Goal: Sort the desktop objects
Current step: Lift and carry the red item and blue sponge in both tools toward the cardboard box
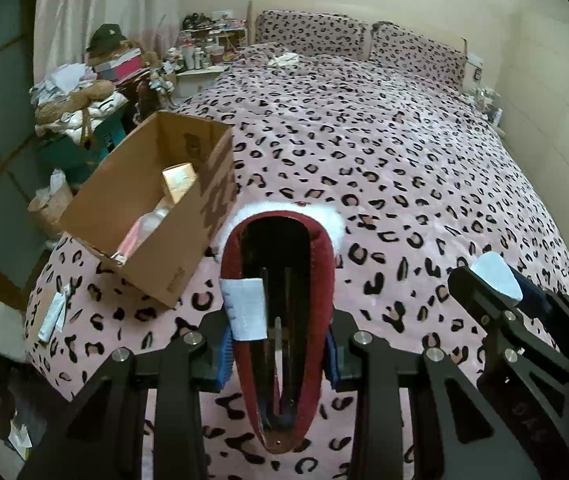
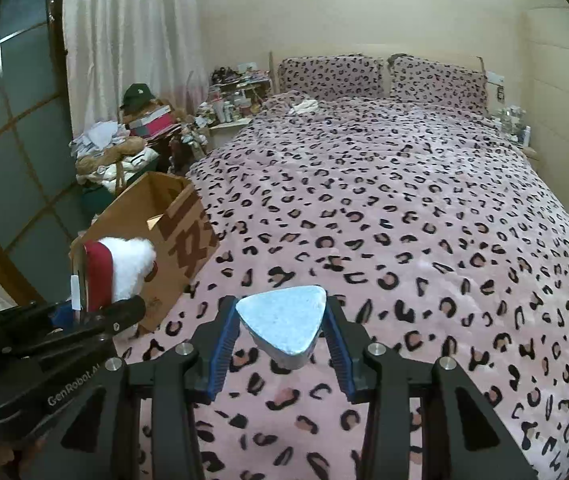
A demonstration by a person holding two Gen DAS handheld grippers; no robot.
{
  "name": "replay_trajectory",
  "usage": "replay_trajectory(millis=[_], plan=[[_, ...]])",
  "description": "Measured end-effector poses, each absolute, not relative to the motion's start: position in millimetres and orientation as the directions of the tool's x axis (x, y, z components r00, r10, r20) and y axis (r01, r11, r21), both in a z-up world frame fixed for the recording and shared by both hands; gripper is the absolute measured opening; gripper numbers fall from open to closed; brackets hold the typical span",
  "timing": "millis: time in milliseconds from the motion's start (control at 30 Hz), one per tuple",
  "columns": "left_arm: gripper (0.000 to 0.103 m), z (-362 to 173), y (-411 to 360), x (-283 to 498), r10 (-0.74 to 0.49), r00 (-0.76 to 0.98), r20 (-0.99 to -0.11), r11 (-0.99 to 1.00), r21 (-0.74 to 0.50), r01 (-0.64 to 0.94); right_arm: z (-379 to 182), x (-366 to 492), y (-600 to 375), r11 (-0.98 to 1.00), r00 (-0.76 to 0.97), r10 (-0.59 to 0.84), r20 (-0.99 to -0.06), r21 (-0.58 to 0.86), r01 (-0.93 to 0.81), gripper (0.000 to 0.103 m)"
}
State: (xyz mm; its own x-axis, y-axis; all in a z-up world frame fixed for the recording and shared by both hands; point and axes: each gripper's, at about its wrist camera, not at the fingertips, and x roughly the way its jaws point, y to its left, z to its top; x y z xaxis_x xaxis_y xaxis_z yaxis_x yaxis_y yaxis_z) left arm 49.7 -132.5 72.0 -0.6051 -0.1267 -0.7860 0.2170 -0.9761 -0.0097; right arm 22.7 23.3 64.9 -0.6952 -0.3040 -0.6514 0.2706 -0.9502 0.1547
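The left gripper (image 1: pixel 280 344) is clamped across a red headband (image 1: pixel 316 280) with white fluff, held upright above the bedspread (image 1: pixel 404 168). The right gripper (image 2: pixel 282 336) grips a pale blue triangular sponge (image 2: pixel 284 320) by its sides. Both items appear lifted for transfer. Farther left, the open cardboard box (image 1: pixel 188 216), already holding several items, is the probable destination.

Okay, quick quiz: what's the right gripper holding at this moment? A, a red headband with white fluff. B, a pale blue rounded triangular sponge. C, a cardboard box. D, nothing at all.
B: the right gripper is shut on the pale blue triangular sponge, pinched between its blue pads, while the left gripper holds the red headband.
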Motion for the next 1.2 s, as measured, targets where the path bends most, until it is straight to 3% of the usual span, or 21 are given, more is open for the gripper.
replay_trajectory(millis=[1200], plan=[[0.036,21.1,-245.3,57.9,-0.237,-0.504,-0.831,-0.896,-0.015,0.444,25.2,-17.9,-91.4,-0.871,-0.554,-0.436,-0.709,0.178,0.459,0.043]])
